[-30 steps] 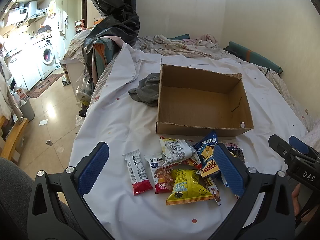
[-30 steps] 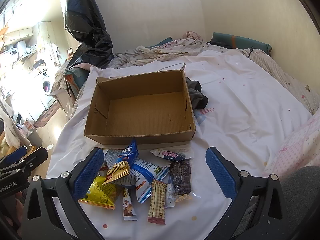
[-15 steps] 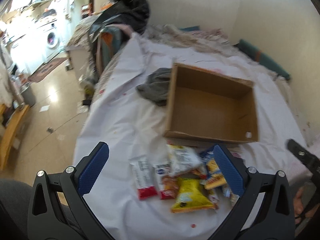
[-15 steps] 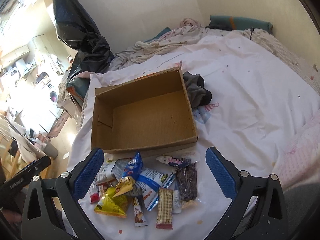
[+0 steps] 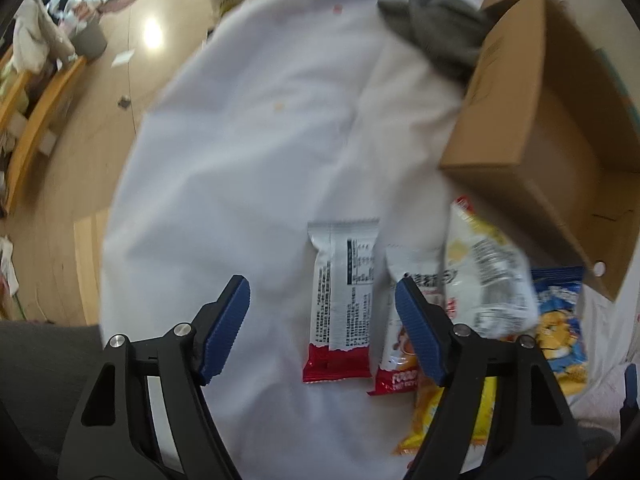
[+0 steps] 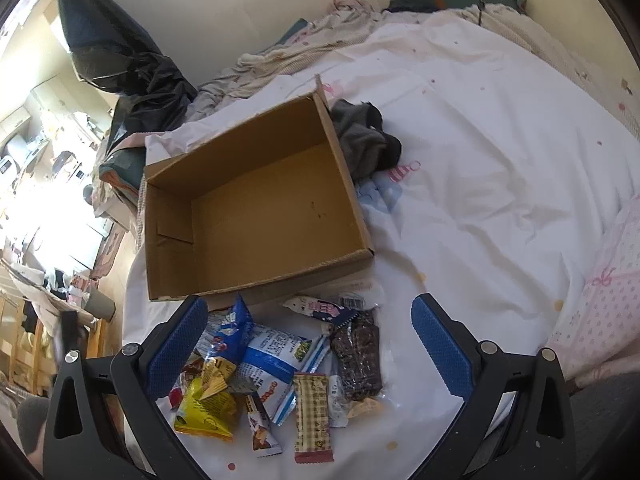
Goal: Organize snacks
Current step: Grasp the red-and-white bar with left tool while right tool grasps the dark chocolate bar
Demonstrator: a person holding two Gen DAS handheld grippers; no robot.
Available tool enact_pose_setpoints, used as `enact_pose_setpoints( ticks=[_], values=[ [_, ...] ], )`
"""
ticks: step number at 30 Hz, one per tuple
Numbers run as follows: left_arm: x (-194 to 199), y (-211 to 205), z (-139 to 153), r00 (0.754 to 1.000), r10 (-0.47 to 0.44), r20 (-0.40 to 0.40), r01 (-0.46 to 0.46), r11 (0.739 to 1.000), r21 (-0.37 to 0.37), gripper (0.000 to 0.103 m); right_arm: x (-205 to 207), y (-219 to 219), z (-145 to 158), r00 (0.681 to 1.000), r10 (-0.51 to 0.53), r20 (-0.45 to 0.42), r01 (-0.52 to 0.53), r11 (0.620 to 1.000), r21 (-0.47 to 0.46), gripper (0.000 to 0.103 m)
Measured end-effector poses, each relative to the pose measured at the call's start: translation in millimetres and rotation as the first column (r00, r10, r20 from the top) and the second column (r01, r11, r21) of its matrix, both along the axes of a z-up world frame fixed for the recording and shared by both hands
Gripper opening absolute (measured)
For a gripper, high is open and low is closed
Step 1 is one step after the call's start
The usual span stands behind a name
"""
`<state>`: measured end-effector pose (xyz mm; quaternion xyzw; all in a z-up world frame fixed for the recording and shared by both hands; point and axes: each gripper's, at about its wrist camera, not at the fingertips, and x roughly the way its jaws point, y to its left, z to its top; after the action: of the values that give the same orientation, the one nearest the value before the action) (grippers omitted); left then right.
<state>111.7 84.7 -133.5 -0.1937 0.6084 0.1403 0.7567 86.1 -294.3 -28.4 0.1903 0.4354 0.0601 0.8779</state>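
Your cardboard box (image 6: 256,208): open-topped, corrugated brown, nothing inside, set on the white bedsheet (image 6: 480,200) with a crumpled grey cloth (image 6: 364,140) against its far side. Your snack pile (image 6: 280,364) lies on the sheet just before the box's near wall: glossy foil and plastic packets, flat and crinkled. Your left gripper (image 5: 322,326), ribbed blue pads, has just been closing yet stands apart, straddling the white-and-red wrapper (image 5: 340,304) without pressing it. Your right gripper (image 6: 306,354) hangs over the pile, jaws wide apart, holding nothing.
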Motion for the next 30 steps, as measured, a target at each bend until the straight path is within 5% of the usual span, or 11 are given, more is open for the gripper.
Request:
enact_pose_setpoints(
  ticks=[3,6,9,13,16,20,30],
  values=[
    [2.8,-5.1,-13.8,0.999,-0.02,-0.03,0.019,1.0,-0.006,0.056,3.6,-6.4,-4.6,1.0,-0.021,-0.023,0.021,1.0,0.02,0.103],
    [4.5,-10.2,-24.9,0.997,-0.056,-0.061,0.055,0.998,-0.011,0.026,6.3,-12.1,-9.6,0.999,-0.034,-0.037,0.035,0.999,0.024,0.103],
    [1.8,-10.3,-16.8,0.997,-0.056,-0.057,0.056,0.998,0.004,0.026,10.3,-16.7,-13.7,0.996,-0.05,-0.067,0.052,0.998,0.027,0.103],
    [-8.3,-6.3,10.7,0.999,-0.034,-0.017,0.034,0.999,0.015,0.026,23.1,-25.9,-35.1,0.976,-0.058,-0.211,0.068,0.997,0.042,0.101],
    [-11.5,-8.2,26.3,0.999,-0.037,0.017,0.037,0.999,0.005,0.026,36.4,-26.7,-64.8,0.933,-0.033,-0.358,0.05,0.998,0.04,0.082],
    [-10.0,-19.8,40.7,0.996,-0.063,0.056,0.063,0.998,-0.004,0.026,48.0,-17.0,-101.7,0.866,0.017,-0.5,0.009,0.999,0.049,0.08],
    [-2.1,-23.2,46.0,0.993,-0.093,0.078,0.096,0.995,-0.037,0.026,61.1,31.1,-124.2,0.832,0.068,-0.55,-0.185,0.97,-0.161,0.082]
  ],
)
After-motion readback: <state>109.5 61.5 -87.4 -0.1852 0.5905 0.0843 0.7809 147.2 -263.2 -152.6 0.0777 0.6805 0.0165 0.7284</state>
